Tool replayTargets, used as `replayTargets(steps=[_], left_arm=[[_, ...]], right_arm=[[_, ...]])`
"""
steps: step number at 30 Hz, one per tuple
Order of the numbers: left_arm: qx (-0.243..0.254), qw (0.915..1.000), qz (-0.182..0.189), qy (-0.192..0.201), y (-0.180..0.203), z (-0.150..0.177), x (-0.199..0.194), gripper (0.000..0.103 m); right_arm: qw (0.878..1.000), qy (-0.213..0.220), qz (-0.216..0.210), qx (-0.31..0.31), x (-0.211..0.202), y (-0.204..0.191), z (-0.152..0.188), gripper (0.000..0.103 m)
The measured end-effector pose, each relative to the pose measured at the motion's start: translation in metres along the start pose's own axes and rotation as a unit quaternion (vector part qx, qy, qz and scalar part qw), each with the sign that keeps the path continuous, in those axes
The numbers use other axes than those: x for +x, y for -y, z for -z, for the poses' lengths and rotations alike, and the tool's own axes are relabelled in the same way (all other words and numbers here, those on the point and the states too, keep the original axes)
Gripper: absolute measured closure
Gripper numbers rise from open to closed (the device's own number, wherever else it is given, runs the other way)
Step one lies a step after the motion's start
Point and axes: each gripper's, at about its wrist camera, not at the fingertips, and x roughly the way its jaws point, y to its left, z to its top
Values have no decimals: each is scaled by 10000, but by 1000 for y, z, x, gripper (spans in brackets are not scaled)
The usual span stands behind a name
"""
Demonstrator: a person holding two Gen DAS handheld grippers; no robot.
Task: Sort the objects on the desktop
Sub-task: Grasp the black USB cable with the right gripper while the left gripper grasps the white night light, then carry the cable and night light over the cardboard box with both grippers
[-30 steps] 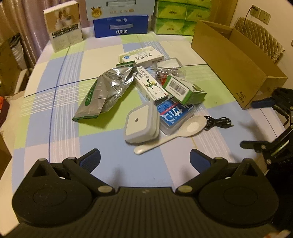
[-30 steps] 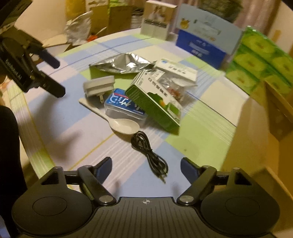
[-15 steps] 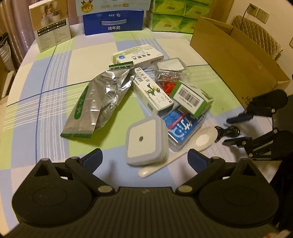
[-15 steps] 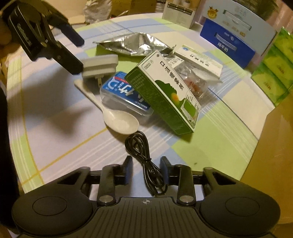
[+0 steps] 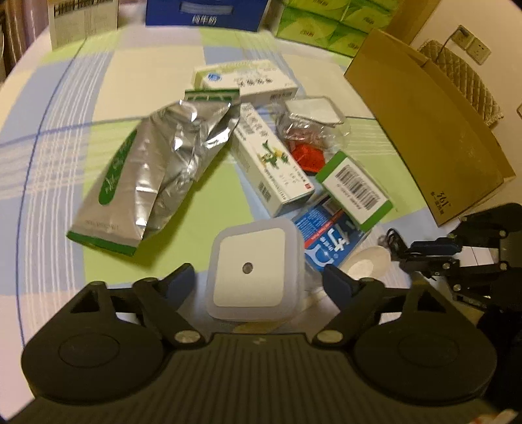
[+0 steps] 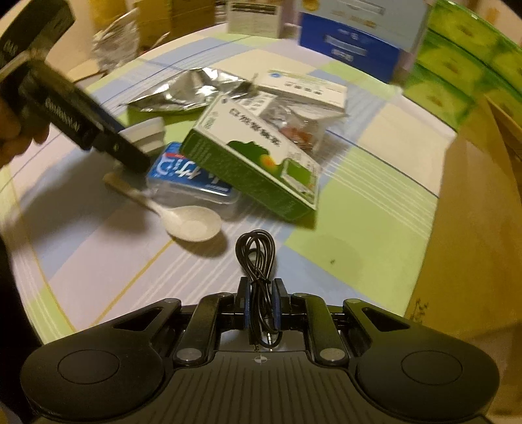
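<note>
Cable (image 6: 257, 261) first: the black coiled audio cable lay on the checked tablecloth (image 6: 98, 261), and the right gripper (image 6: 260, 308) was pinched tight on its near end, the blue pads squeezing the strands with the two plugs poking out behind them. The loop of the coil stuck out ahead of the fingers, just short of the white spoon (image 6: 192, 221).

The left gripper (image 5: 259, 277) sat over the square white night light (image 5: 254, 272), with one blue finger on each side of it. Its jaws had just been closing in, but a gap still showed between each pad and the plastic, so they weren't gripping it. In the right wrist view a hand (image 6: 16, 137) held that gripper's black body.

Right beside the night light was the clear case with the blue label (image 5: 329, 238), and the green-and-white box (image 5: 355, 192) leaned on top of it. The spoon's handle ran under that pile. A longer white medicine box (image 5: 270, 156) lay next to a crumpled silver foil bag (image 5: 153, 169), with a clear packet holding something red (image 5: 306, 143) and another white box (image 5: 244, 81) behind them.

Farther out stood an open cardboard box (image 5: 424, 124) on the right edge, green tissue packs (image 5: 319, 22) and a blue carton (image 5: 205, 13) at the back.
</note>
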Motion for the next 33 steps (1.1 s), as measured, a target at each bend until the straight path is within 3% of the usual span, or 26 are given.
replayTargets(steps=[5, 9, 16, 33], left_arm=[[-181, 9997, 108, -88, -5, 1, 5, 42], [-223, 9997, 38, -98, -4, 5, 1, 42], [54, 9989, -457, -54, 9, 24, -12, 42], [-339, 9992, -221, 19, -2, 25, -14, 37]], right_arm=[[9984, 39, 126, 557, -6, 4, 7, 93], [9959, 34, 214, 880, -11, 4, 14, 93], [9897, 96, 309, 1393, -16, -1, 27, 93], [9901, 265, 511, 1278, -6, -7, 31, 87]])
